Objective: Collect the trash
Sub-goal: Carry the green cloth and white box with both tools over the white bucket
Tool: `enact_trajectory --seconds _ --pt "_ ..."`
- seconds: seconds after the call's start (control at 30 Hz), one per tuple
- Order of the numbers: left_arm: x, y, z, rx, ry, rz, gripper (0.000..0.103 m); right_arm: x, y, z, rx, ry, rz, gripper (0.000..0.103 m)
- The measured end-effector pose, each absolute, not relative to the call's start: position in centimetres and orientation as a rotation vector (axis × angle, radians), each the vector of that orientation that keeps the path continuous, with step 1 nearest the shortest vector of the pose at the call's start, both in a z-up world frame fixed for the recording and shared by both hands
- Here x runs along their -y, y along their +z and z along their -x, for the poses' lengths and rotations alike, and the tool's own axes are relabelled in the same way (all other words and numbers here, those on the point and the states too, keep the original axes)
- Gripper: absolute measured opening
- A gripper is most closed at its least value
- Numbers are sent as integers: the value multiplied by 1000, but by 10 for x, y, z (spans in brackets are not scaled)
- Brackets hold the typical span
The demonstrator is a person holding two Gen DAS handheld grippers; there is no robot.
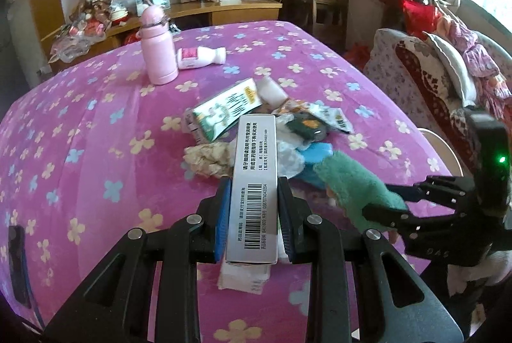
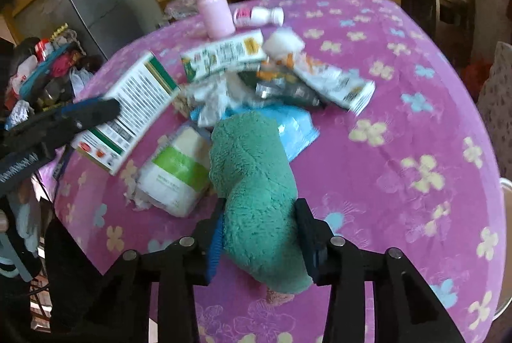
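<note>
The left gripper (image 1: 254, 221) clamps a light, stiff carton (image 1: 254, 179) across its narrow sides, while the right gripper (image 2: 259, 234) squeezes a soft green cloth (image 2: 256, 183).

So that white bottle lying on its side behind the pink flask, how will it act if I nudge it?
The white bottle lies on its round side, so it would probably roll. It looks like small plastic, likely light. The soft flowered cover may slow it, and the pink flask close beside it could block it.

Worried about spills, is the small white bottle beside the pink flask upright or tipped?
Tipped: the white bottle lies on its side, beside the upright pink flask.
</note>
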State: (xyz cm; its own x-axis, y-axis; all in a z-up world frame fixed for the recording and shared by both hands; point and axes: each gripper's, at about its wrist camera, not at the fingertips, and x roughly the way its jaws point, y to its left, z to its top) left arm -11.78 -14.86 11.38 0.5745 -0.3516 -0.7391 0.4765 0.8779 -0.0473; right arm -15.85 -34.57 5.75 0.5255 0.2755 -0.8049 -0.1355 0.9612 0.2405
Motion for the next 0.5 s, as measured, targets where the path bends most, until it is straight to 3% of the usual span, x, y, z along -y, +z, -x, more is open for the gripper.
enact_trajectory --seconds 0.5 --pt "274 134 138 -817 -708 -178 25 487 103 202 -879 -16 -243 40"
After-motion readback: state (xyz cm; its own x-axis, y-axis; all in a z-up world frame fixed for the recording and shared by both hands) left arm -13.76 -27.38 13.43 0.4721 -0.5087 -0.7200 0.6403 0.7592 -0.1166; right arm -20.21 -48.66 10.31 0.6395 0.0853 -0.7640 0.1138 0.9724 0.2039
